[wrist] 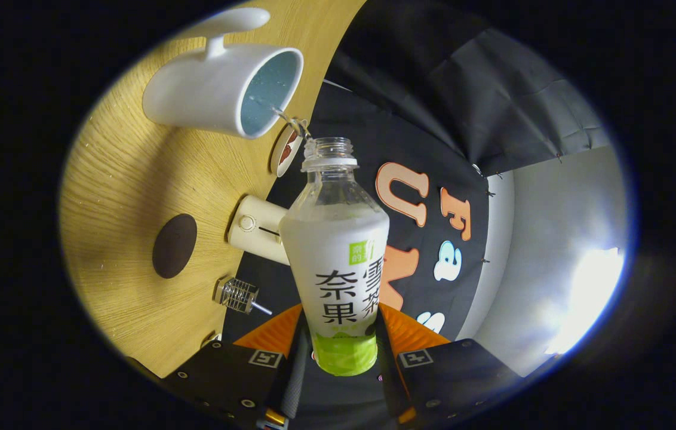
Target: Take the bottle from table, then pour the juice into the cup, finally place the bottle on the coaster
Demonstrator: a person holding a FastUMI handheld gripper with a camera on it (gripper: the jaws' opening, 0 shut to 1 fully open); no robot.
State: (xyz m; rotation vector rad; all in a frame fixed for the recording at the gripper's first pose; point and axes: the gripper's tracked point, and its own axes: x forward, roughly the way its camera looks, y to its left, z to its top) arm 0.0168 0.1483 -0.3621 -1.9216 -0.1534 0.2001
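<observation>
While the whole scene is rolled sideways in the gripper view, the gripper pinches a plastic bottle between its two fingers, one pressing on each side of the bottle's lower body near the green band at its base. Its body is frosted and pale, wrapped in a white label with dark printed characters, and clear near the shoulder. Its cap is off, and the open neck points away from the fingers toward a white cup.

This cup stands on a light wooden table, which appears as a tilted surface to one side of the bottle. Its handle sticks out on the side away from the bottle, and its inside looks pale blue-grey. A thin, clear stream of liquid runs from the bottle's mouth over the cup's rim and into the cup.

Just beside the cup, close to the bottle's neck, a small round dish with something reddish-brown on it sits near the table's edge. A dark round coaster lies flat on the wood, well apart from the cup. Near the coaster are a cream-coloured cylinder-shaped device with a round button and a small clear ridged object with a metal pin.
</observation>
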